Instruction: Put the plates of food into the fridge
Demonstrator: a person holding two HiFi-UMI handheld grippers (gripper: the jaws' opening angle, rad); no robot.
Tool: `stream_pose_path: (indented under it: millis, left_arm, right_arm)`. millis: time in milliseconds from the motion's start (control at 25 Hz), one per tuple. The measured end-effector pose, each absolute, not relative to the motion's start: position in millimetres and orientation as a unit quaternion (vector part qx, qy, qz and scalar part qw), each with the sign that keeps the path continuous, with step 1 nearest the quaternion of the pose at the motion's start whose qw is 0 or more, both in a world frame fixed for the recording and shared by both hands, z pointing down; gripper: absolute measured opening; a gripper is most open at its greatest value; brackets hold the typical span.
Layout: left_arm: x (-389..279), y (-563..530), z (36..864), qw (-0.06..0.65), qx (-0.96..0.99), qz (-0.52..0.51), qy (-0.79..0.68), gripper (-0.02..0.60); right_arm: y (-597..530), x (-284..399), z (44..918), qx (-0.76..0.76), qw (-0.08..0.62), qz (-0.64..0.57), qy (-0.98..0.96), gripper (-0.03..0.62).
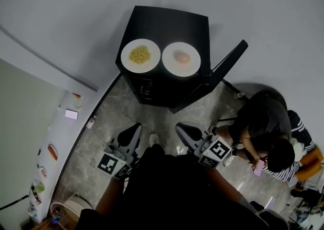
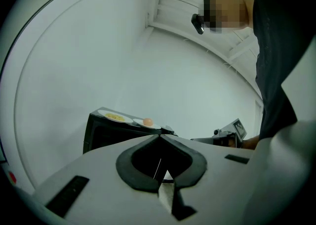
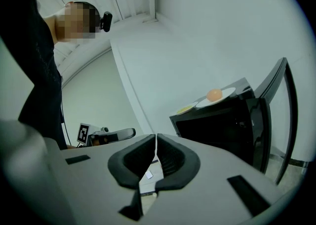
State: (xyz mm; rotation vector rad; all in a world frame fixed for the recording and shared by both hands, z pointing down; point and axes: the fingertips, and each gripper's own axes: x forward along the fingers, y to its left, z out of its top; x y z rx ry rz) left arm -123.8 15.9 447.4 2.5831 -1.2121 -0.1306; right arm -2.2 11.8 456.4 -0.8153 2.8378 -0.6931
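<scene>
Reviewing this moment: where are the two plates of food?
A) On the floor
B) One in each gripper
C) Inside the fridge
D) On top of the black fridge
D: the plate of yellow food and the plate with a round orange piece sit side by side on top of the black fridge, while the left gripper and the right gripper are shut and empty.

Too small to name: yellow food (image 1: 139,54) on left plate (image 1: 126,47), pink lump (image 1: 182,57) on right plate (image 1: 194,67). Too dark to read: fridge (image 1: 172,27) inside. Tiny, unreadable bits (image 1: 52,151) along left ledge (image 1: 63,135).
</scene>
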Motion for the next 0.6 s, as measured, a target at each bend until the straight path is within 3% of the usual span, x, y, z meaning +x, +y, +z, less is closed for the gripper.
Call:
stream_pose_path:
  millis: [400,600]
  left_arm:
    - [-121,-13,454,0.15,0.9,-0.035,-0.407,0.025]
    - [-110,-26,441,0.156,0.897,-0.045,-0.411,0.025]
  right_arm:
    - [-18,0,454,-0.297,0.068,-0.213,0.928,0.029]
    - [-42,8,451,-0.299,0.111,-0.255,0.913,0.026]
